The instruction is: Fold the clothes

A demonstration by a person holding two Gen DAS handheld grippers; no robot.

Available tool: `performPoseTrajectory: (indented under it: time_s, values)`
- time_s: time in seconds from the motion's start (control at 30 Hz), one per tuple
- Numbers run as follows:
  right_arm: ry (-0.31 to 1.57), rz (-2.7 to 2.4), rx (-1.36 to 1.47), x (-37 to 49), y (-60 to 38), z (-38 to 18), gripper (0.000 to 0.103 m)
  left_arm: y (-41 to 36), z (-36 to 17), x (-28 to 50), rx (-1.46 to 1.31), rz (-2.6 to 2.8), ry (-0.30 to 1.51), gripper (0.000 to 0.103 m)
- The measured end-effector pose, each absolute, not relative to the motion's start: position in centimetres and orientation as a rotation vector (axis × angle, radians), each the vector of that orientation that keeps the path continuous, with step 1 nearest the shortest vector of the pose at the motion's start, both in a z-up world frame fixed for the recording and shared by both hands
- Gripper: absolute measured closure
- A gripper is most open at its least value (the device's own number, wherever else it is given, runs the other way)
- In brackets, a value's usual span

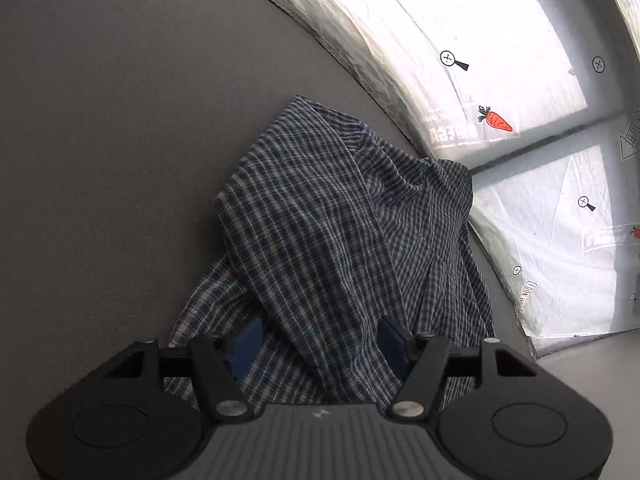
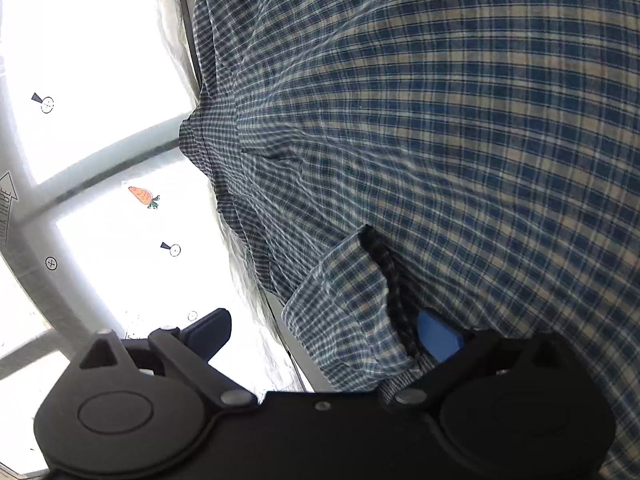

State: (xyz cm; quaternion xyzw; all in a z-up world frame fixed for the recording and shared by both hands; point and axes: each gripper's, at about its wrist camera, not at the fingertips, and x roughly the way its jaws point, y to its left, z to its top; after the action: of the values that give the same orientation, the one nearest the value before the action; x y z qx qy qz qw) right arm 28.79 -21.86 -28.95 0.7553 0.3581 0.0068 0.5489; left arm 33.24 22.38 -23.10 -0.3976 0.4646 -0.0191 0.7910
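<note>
Standing spread, the left gripper [image 1: 320, 340] has its two blue-padded fingers [image 1: 249, 344] apart, with a raised fold of the plaid shirt [image 1: 320, 220] running between them; pads not pressing the cloth as far as can be seen. No earlier view to compare.

Right gripper [image 2: 328, 332]: fingers also wide apart. Left-side finger [image 2: 212, 330] hangs over the bright window area, off the cloth. Right-side blue pad [image 2: 438, 338] sits against or just under a cuffed or hemmed shirt edge; cannot tell whether it touches. Nothing pinched between the pair.

Shirt: blue, dark and cream check, bunched rather than flat. In the left wrist view its long axis runs from the gripper away toward the far edge of the grey worktop [image 1: 100, 140], narrowing to a point at the far end. Broad end lies nearest the fingers. Right flank of the shirt is crumpled and reaches the worktop's window-side edge, drooping slightly over it. Left flank ends on bare worktop, well short of that side's edge.

Beyond the worktop edge: window panes covered with translucent plastic sheet [image 1: 500, 40] printed with a carrot sticker [image 1: 496, 120], magnifier marks and arrows.
</note>
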Motion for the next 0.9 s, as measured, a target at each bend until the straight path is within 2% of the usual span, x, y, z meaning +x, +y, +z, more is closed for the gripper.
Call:
performPoseTrajectory:
  time_s: [0.2, 0.3, 0.37, 0.5, 0.57, 0.63, 0.9]
  values:
    - [0.957, 0.009, 1.627, 30.3, -20.6, -28.2, 0.012, 24.5, -25.0, 32.3, -0.868, 0.058, 1.051, 0.038]
    - [0.973, 0.026, 1.606, 30.1, -20.2, -28.4, 0.024, 24.7, -25.6, 32.7, -0.857, 0.073, 1.089, 0.037]
    - [0.994, 0.020, 1.587, 30.0, -19.9, -28.7, 0.042, 24.6, -26.1, 33.1, -0.862, 0.061, 1.114, 0.037]
    - [1.018, 0.006, 1.583, 29.5, -19.5, -29.6, 0.057, 23.9, -26.3, 33.8, -0.806, 0.037, 1.134, 0.029]
    - [1.028, 0.002, 1.595, 28.8, -19.6, -30.1, 0.078, 23.5, -26.3, 34.1, -0.780, 0.028, 1.141, 0.027]
    - [1.016, -0.004, 1.611, 28.5, -19.5, -30.3, 0.088, 23.2, -26.2, 34.4, -0.760, 0.023, 1.146, 0.026]
    - [0.953, -0.007, 1.608, 27.0, -19.9, -30.0, 0.093, 21.8, -25.4, 33.9, -0.667, 0.041, 1.144, 0.025]
